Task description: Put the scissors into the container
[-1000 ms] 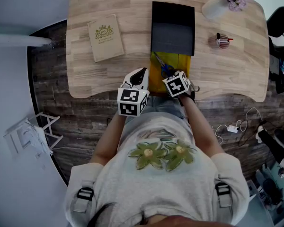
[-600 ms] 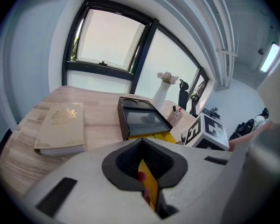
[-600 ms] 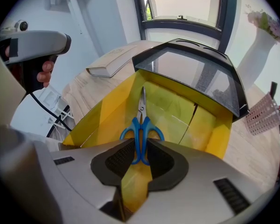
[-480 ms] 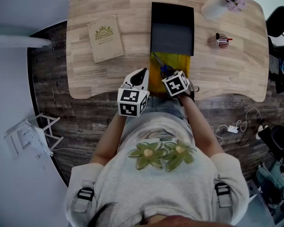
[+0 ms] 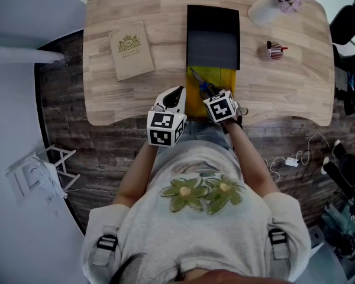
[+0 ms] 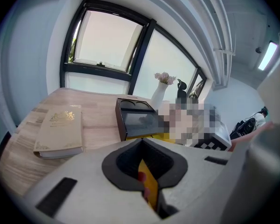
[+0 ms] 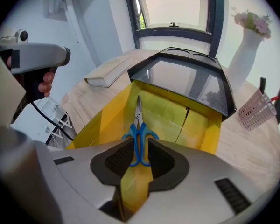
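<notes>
Blue-handled scissors [image 5: 201,83] lie lengthwise in a yellow tray [image 5: 226,78], blades pointing towards a black box [image 5: 213,34] behind it. In the right gripper view the scissors [image 7: 139,125] have their handle loops between the pads. My right gripper [image 5: 215,93] [image 7: 140,158] sits over the tray's [image 7: 198,125] near end, shut on those handles. To the tray's left, at the table's front edge, my left gripper [image 5: 177,92] [image 6: 142,164] is shut, with only a yellow sliver showing in its slit. The black box [image 6: 140,120] stands ahead of it.
A beige book [image 5: 131,49] lies at the left of the wooden table [image 5: 284,99]. A white vase with flowers [image 5: 266,7] and a small mesh holder [image 5: 274,50] stand at the back right. The person's body is close against the front edge.
Neither the grippers nor the scissors have visibly moved; only the head view has shifted slightly.
</notes>
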Available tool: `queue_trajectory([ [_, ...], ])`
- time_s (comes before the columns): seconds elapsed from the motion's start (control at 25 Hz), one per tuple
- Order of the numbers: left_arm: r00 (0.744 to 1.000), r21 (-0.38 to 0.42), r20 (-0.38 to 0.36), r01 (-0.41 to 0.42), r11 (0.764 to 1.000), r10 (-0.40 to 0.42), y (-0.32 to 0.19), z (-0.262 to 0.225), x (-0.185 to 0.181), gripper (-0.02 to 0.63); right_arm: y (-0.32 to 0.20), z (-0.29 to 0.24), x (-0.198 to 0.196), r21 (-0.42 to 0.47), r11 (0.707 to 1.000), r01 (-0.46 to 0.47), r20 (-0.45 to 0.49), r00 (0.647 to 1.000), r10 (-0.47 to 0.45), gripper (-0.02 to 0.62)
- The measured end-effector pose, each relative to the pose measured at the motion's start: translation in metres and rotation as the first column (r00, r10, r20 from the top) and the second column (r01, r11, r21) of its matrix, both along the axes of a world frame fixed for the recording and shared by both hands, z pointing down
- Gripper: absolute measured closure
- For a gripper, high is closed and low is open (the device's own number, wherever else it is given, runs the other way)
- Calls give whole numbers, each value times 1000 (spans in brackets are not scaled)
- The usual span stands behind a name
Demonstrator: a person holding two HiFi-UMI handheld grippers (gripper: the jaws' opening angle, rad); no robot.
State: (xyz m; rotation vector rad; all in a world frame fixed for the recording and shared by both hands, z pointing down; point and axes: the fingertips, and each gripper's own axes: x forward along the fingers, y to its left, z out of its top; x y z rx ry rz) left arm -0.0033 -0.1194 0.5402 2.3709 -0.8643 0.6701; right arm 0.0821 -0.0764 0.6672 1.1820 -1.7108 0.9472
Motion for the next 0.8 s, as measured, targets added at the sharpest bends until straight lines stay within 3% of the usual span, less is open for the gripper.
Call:
queue_trajectory([
  [0.28, 1000, 13, -7, -21, 1000, 21, 4, -6, 6, 601, -5, -25, 9, 117, 990, -76, 33, 997, 73, 551],
  [0.48, 999, 23, -11, -43, 999, 44, 8, -11, 11, 601, -10, -61, 10, 223, 965, -137, 103, 988, 116, 581],
  [0.8, 997, 34, -29, -68, 997, 69, 19, -22, 16, 601, 2, -97, -2, 304, 944, -130, 182, 980, 77, 589],
])
